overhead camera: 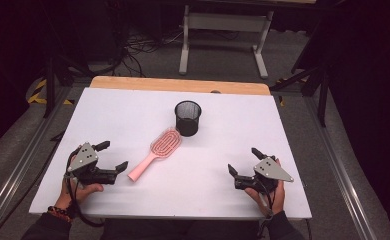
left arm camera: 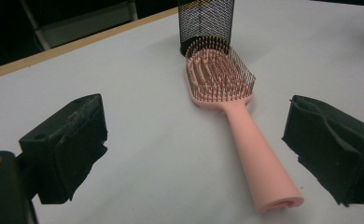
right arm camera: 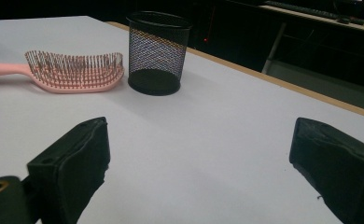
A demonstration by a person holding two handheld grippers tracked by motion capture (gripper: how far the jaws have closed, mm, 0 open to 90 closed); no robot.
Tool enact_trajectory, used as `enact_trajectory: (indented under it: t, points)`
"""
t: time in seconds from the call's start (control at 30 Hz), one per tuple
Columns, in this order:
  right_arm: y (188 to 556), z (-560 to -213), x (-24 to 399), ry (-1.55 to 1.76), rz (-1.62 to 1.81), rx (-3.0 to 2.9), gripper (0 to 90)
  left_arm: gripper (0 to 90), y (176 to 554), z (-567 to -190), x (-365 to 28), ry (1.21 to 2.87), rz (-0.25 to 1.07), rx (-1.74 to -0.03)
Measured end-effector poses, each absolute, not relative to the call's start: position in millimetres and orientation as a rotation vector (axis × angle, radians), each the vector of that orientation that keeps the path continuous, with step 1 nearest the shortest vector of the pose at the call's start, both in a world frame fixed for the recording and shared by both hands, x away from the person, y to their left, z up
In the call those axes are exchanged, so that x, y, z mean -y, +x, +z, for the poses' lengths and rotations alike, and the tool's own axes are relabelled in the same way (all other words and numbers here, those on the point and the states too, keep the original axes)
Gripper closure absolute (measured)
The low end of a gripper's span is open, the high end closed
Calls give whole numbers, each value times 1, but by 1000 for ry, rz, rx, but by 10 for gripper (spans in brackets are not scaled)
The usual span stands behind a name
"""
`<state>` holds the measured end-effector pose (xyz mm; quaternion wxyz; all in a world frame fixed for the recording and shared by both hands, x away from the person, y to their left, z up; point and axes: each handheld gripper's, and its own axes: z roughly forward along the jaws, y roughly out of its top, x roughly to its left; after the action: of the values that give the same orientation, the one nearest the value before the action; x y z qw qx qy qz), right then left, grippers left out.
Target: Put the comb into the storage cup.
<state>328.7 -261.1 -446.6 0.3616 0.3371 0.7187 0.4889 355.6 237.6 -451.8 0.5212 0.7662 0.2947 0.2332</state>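
A pink hairbrush (overhead camera: 155, 151) lies bristles up in the middle of the white table (overhead camera: 133, 107), its handle toward the near left. Just behind its head stands a black mesh cup (overhead camera: 188, 118), upright. My left gripper (overhead camera: 112, 156) rests on the table at the near left, open, its nearer fingertip a short way from the handle's end. In the left gripper view the hairbrush (left arm camera: 238, 121) lies between the jaws, untouched, with the mesh cup (left arm camera: 206, 23) behind it. My right gripper (overhead camera: 244, 161) is open at the near right, nothing in it. The right gripper view shows the hairbrush (right arm camera: 73, 72) and mesh cup (right arm camera: 157, 53) far ahead.
A wooden strip (overhead camera: 180, 85) runs along the table's far edge. Beyond it stands a white table frame (overhead camera: 225, 30) on a grey floor with cables. Metal rails (overhead camera: 333, 160) flank the table on both sides.
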Motion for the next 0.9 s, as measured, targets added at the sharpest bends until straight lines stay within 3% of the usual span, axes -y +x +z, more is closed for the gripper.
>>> enact_trajectory:
  t: [0.23, 0.57, 0.8, 0.9]
  points:
    - [328, -446, 260, 858, 1259, -1854, 58, 73, 362, -444, -233, 1882, 480, -743]
    - [328, -446, 257, 858, 1255, -1867, 60, 121, 377, -418, -208, 2128, 399, -819]
    - [328, -447, 258, 868, 1248, -1876, 61, 130, 406, -418, -163, 2390, 183, -887]
    - [329, -448, 259, 866, 1249, -1882, 63, 166, 417, -424, -150, 2468, 149, -927]
